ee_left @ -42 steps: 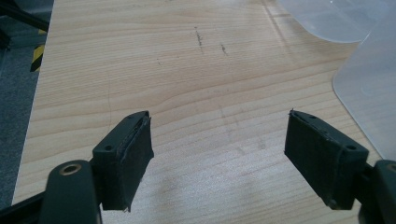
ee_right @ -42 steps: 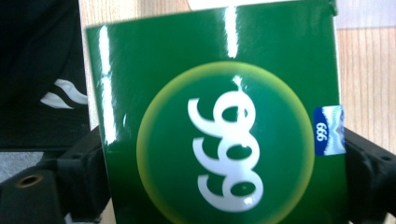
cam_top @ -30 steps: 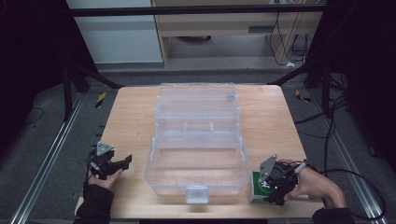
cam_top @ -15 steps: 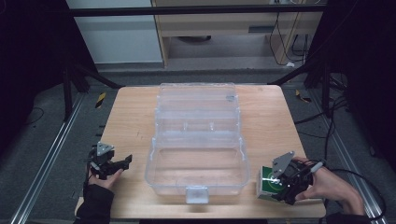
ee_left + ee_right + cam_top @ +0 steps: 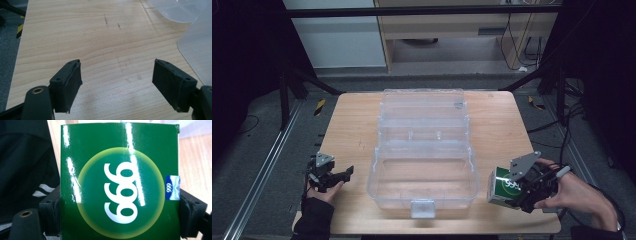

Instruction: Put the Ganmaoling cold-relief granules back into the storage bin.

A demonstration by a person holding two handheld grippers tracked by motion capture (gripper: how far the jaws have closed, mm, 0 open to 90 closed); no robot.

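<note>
While my right gripper (image 5: pixel 518 189) is clamped on the green box (image 5: pixel 504 186), jaws pressed against its two side faces, I hold it at the near right corner of the table (image 5: pixel 347 125), just beside the open clear case (image 5: pixel 422 165) and apart from it. In the right gripper view the box's glossy face with the white "999" in a pale ring stands close in front of the camera. I judge the step in hand to be the carry: the box is gripped and looks lifted off the wood, not yet inside the case. The next move, as I read it, calls for swinging the box over the near wall of the case and lowering it into the front tray before I let go.

My left gripper (image 5: pixel 332 175) rests idle at the near left, jaws wide apart with nothing between them.

Counted: one green box, one clear case, two grippers.
</note>
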